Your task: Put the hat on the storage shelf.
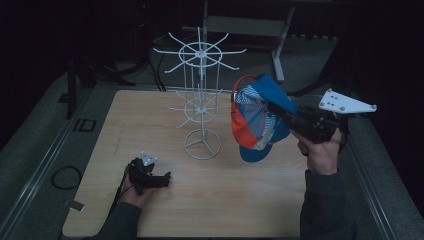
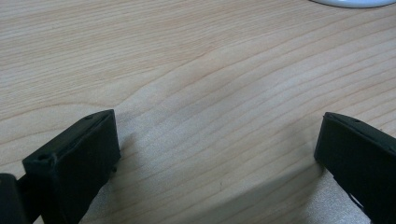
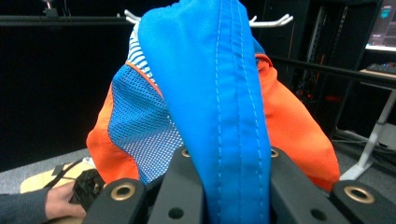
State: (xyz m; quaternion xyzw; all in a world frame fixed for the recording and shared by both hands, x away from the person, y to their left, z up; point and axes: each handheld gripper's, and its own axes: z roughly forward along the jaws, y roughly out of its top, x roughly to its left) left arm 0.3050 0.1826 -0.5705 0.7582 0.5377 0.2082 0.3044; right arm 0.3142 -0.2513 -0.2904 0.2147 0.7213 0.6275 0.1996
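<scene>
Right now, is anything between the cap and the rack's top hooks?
Nothing visible. The right gripper holds the cap in the air just right of the rack; the gap to its hooks looks open.

The cap [image 1: 257,117] is bright blue and orange, with a blue-and-white striped panel and a blue mesh one (the mesh looks finely dotted in the right gripper view), and pale stitching runs in lines down its blue brim [image 3: 224,107]. Both the left gripper [image 1: 165,178] and the right gripper [image 1: 280,114] are black, the right one topped by a pale grey three-cornered plate [image 1: 346,103]. The wire hanging rack [image 1: 201,100] is white, and the table [image 1: 210,200] is light wood with a wavy grain; the sleeves [image 1: 325,210] are dark grey.
</scene>
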